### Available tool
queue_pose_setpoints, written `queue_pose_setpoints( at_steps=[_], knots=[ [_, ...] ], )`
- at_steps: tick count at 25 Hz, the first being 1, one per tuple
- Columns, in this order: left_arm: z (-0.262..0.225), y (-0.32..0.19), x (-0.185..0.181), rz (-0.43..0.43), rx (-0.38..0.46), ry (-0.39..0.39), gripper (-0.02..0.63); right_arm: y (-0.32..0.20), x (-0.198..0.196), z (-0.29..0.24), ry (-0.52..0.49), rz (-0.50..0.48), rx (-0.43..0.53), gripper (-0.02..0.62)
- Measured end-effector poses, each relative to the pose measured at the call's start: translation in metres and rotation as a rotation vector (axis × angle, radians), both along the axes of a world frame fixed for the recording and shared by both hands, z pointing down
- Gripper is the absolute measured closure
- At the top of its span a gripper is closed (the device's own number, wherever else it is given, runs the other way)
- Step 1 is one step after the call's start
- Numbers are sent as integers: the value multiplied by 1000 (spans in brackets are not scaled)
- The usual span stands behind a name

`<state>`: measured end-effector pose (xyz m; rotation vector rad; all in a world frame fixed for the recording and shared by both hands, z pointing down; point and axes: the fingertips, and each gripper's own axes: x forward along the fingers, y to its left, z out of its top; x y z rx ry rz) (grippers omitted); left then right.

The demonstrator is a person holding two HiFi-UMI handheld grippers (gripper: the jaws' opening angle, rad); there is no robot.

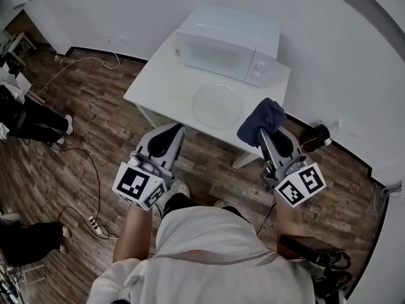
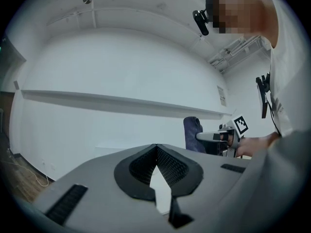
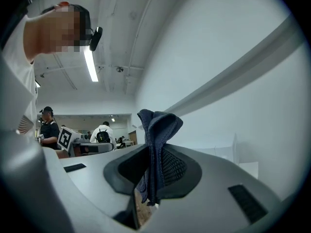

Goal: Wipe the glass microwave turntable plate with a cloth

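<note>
A clear glass turntable plate (image 1: 217, 105) lies flat on the white table (image 1: 158, 87), in front of the microwave. Both grippers are held short of the table's near edge, apart from the plate. My right gripper (image 1: 263, 133) is shut on a dark blue cloth (image 1: 261, 120), and the cloth (image 3: 158, 125) stands bunched up out of the right gripper (image 3: 154, 155) between the pads. My left gripper (image 1: 172, 133) is to the left of the plate. In its own view the left gripper (image 2: 156, 149) has its tips together with nothing held, and the cloth (image 2: 192, 133) shows beyond it.
A white microwave (image 1: 228, 43) stands at the back of the table with its door closed, against a white wall. On the wooden floor lie a cable and power strip (image 1: 95, 223). A seated person's legs (image 1: 31, 122) are at the left. A black object (image 1: 316, 135) is beside the table's right end.
</note>
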<state>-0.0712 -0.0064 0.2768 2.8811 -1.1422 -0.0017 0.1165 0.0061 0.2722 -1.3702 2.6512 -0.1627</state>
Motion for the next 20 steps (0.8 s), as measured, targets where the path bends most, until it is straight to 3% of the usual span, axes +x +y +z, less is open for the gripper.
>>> queue_pose_setpoints(
  at_steps=[6, 20],
  knots=[
    [-11, -16, -18, 35, 21, 11, 595, -4, -21, -18, 18, 56, 39, 534],
    [-9, -25, -31, 93, 13, 40, 595, 1, -40, -15, 58, 107, 20, 534]
  ],
)
